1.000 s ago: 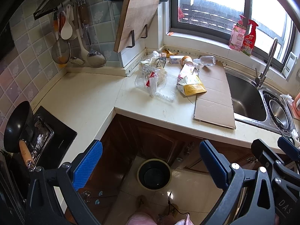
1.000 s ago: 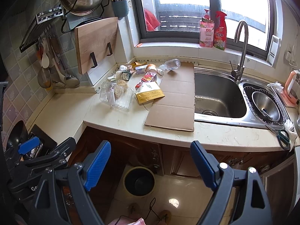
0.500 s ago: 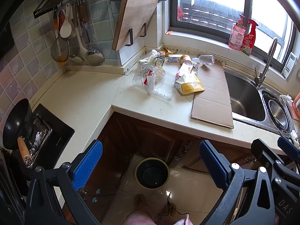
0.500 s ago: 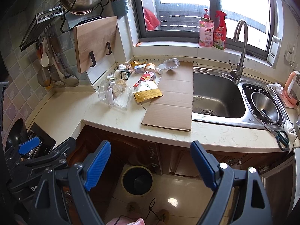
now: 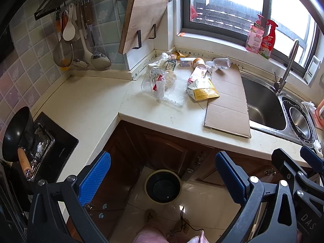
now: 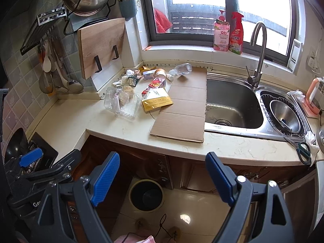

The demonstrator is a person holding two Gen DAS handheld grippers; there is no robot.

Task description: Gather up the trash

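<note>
Trash lies on the counter corner: a clear plastic tray [image 5: 162, 87] [image 6: 121, 103], a yellow packet [image 5: 204, 93] [image 6: 157, 102], a red carton [image 5: 197, 74] [image 6: 155, 85], an empty plastic bottle [image 5: 220, 63] [image 6: 182, 68] and a flat cardboard sheet [image 5: 227, 101] [image 6: 184, 109]. A round bin [image 5: 163, 186] [image 6: 146, 195] stands on the floor below the counter. My left gripper [image 5: 162, 174] and my right gripper [image 6: 162, 172] are both open and empty, held above the floor, well short of the trash.
A steel sink [image 6: 230, 101] with a tap [image 6: 256, 54] lies right of the cardboard. A stove with a black pan [image 5: 16, 129] is at the left. Scissors [image 6: 301, 151] lie on the counter edge. A cutting board [image 5: 139, 20] and utensils hang on the wall.
Both grippers have drifted slightly right and a little closer to the counter. The jaws stay open and nothing on the counter has moved.
</note>
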